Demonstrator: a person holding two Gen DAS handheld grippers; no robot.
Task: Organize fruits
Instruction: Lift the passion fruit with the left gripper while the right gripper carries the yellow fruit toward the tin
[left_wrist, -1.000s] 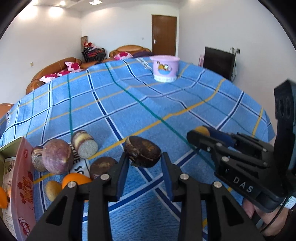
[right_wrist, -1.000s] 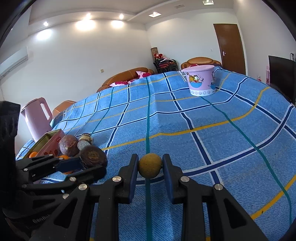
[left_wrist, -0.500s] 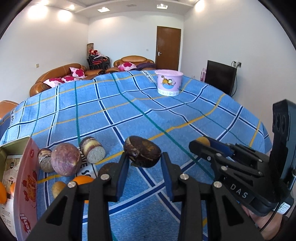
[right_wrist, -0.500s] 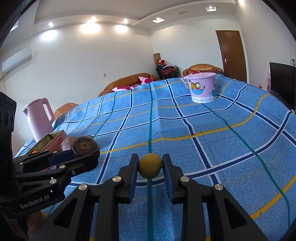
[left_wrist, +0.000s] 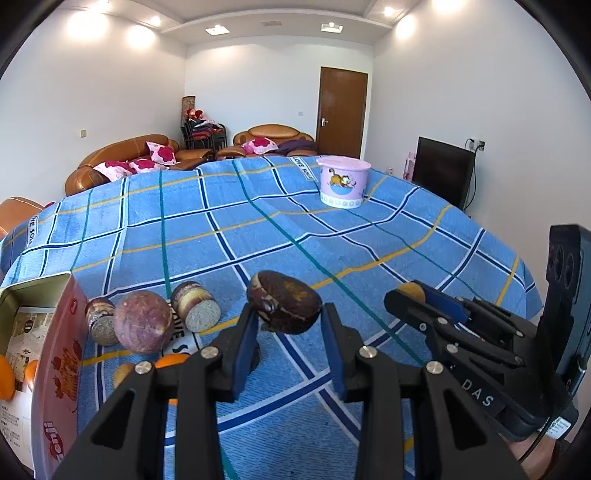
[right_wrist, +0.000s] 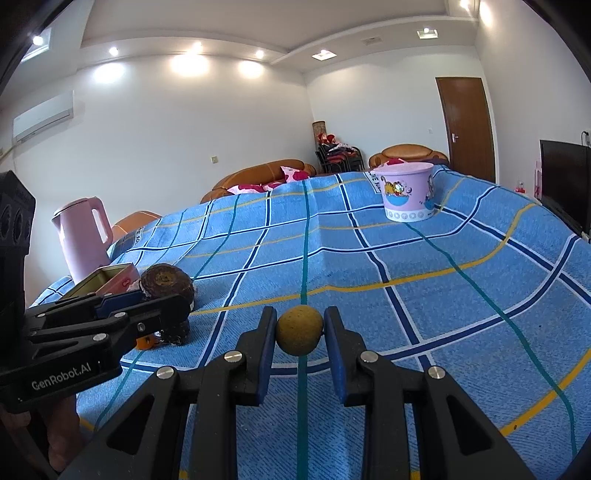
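Left wrist view showed the dark fruit (left_wrist: 283, 302) clamped in the left gripper (left_wrist: 288, 332), now lifted higher off the blue cloth (left_wrist: 258, 236) than a second earlier, so a carry looked underway. The right gripper (right_wrist: 300, 338) pinched one yellow ball (right_wrist: 299, 329). Behind sat one pink bucket (left_wrist: 343, 181), three brown pieces (left_wrist: 144, 326), one box (left_wrist: 40, 354).

Left gripper (left_wrist: 288, 325) clamped on a dark brown fruit (left_wrist: 283, 302) above the blue checked table (left_wrist: 258, 229); purple fruit (left_wrist: 143, 327) and cut pieces (left_wrist: 195, 311) to its left, pink tin (left_wrist: 55, 354) beyond them, right gripper (left_wrist: 413, 295) to its right, pink bucket (left_wrist: 343, 181) far ahead.
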